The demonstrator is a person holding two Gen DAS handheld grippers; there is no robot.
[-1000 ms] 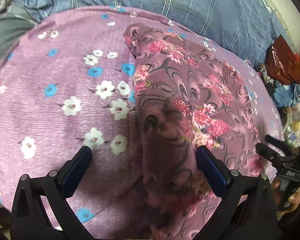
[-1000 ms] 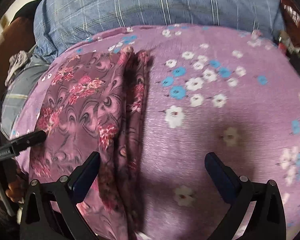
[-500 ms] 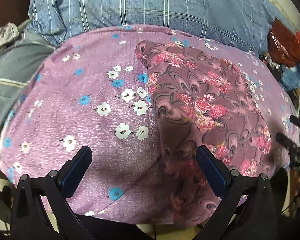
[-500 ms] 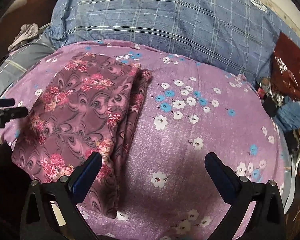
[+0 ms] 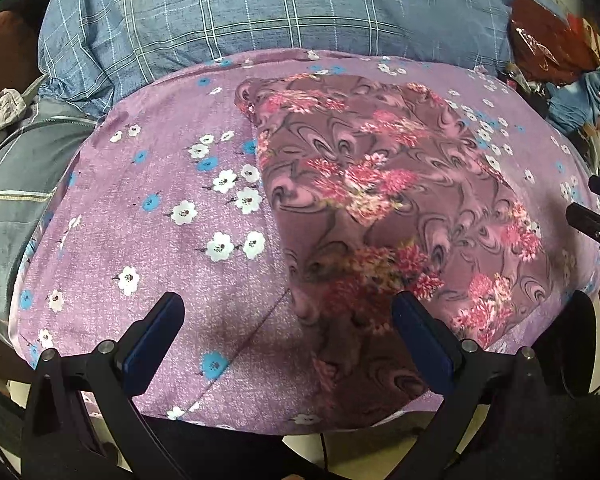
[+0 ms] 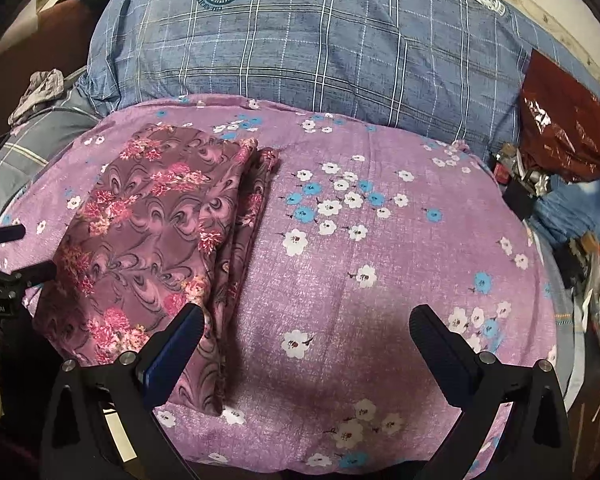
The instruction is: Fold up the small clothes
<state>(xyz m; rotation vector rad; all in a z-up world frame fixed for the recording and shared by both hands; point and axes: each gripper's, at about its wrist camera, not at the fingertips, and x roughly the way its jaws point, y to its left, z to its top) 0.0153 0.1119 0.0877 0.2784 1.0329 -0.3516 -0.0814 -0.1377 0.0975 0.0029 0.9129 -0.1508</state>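
A folded maroon garment with pink flowers (image 5: 380, 200) lies flat on a purple flowered cloth (image 5: 140, 240). My left gripper (image 5: 286, 312) hovers open above the garment's near left edge and holds nothing. In the right wrist view the same garment (image 6: 152, 240) lies at the left of the purple cloth (image 6: 380, 260), its stacked folded edges facing right. My right gripper (image 6: 308, 320) is open and empty above the cloth, just right of the garment. Each gripper shows at the edge of the other's view: the right gripper (image 5: 594, 202) and the left gripper (image 6: 20, 254).
Blue plaid bedding (image 6: 320, 40) lies behind the purple cloth. A shiny red bag (image 6: 564, 120) and mixed clutter (image 6: 596, 264) crowd the right side. A crumpled grey cloth (image 6: 44, 84) sits at the far left. The purple cloth's near edge drops off below the grippers.
Both grippers have pulled back and up from the garment, so more of the cloth and bedding shows. The garment lies still, folded as before.
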